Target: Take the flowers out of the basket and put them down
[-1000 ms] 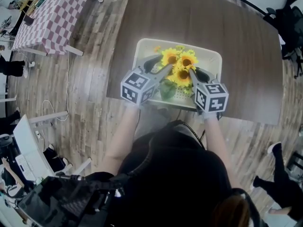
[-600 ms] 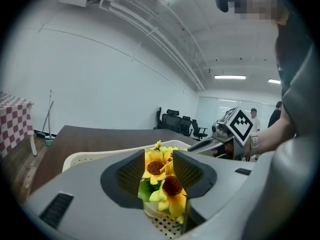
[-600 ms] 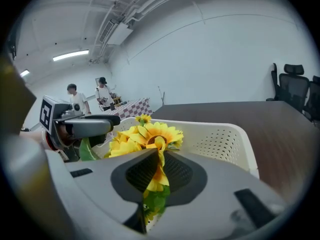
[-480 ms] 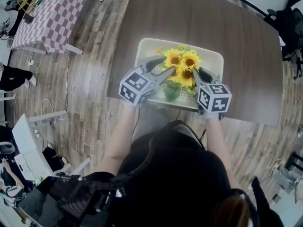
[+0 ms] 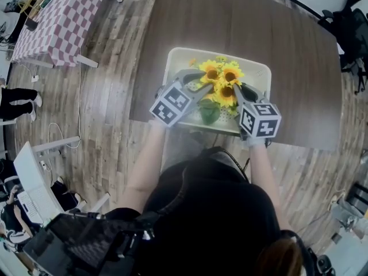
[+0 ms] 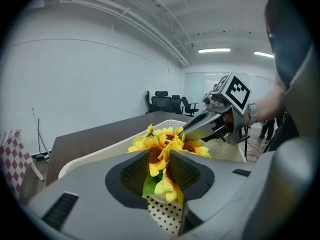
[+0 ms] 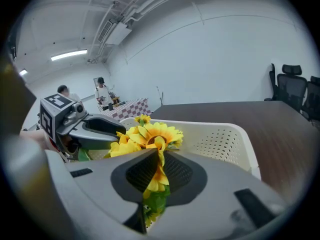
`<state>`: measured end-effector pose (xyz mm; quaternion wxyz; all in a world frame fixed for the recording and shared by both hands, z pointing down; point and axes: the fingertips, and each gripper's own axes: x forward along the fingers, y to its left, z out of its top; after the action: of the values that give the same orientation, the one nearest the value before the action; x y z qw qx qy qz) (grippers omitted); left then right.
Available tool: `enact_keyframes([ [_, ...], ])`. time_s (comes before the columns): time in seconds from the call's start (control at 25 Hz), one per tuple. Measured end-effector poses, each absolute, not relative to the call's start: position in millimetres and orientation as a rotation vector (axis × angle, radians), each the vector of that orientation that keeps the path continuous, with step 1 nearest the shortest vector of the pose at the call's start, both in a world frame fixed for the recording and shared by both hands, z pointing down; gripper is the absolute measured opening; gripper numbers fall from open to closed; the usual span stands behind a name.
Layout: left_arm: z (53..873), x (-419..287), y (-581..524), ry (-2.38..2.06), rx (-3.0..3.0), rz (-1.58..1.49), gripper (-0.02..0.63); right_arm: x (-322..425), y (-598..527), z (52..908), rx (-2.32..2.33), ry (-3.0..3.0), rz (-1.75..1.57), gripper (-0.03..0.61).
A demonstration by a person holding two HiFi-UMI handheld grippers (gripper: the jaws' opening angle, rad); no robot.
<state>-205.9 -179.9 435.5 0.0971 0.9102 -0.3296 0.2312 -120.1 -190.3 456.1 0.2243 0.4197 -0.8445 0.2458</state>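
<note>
A bunch of yellow sunflowers (image 5: 221, 82) with green leaves stands in a white perforated basket (image 5: 178, 59) on the brown table. My left gripper (image 5: 202, 86) reaches into the bunch from the left; its jaws are closing, with petals and a leaf (image 6: 162, 166) between the pads and a gap still showing. My right gripper (image 5: 237, 92) comes in from the right and is shut on a flower stem and petals (image 7: 159, 176). In the left gripper view the right gripper (image 6: 200, 126) shows behind the blooms (image 6: 165, 141). The right gripper view has the left gripper (image 7: 100, 129) beside the flowers (image 7: 152, 134).
The basket sits near the front edge of the dark brown table (image 5: 247, 22). A table with a red checkered cloth (image 5: 63, 13) stands far left on the wooden floor. Office chairs (image 6: 170, 104) line the far wall. Two people (image 7: 102, 91) stand in the background.
The left gripper has pushed further right into the bunch and its jaws have narrowed. The flowers have shifted slightly right. The right gripper keeps its grip.
</note>
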Motion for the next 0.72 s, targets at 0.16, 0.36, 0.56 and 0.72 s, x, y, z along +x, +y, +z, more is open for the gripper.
enact_keyframes([
  [0.16,435.2,-201.4,-179.2,-0.957,2.716,0.675,0.090,-120.3,-189.8,456.0,1.169,-2.326,0.685,0.040],
  [0.36,432.4,-198.3,-178.9,-0.938,2.757,0.650,0.026,-122.5,-189.7,456.0,1.183,-2.324,0.693,0.031],
  [0.56,430.5,-192.9,-177.5,-0.919,2.762,0.630,0.019,-121.0,-188.3,452.7,1.197,-2.328,0.692,0.017],
  [0.72,429.0,-194.1,-177.2,-0.937,2.752,0.623,0.017,-123.1,-186.2,449.4,1.189,-2.351,0.700,0.009],
])
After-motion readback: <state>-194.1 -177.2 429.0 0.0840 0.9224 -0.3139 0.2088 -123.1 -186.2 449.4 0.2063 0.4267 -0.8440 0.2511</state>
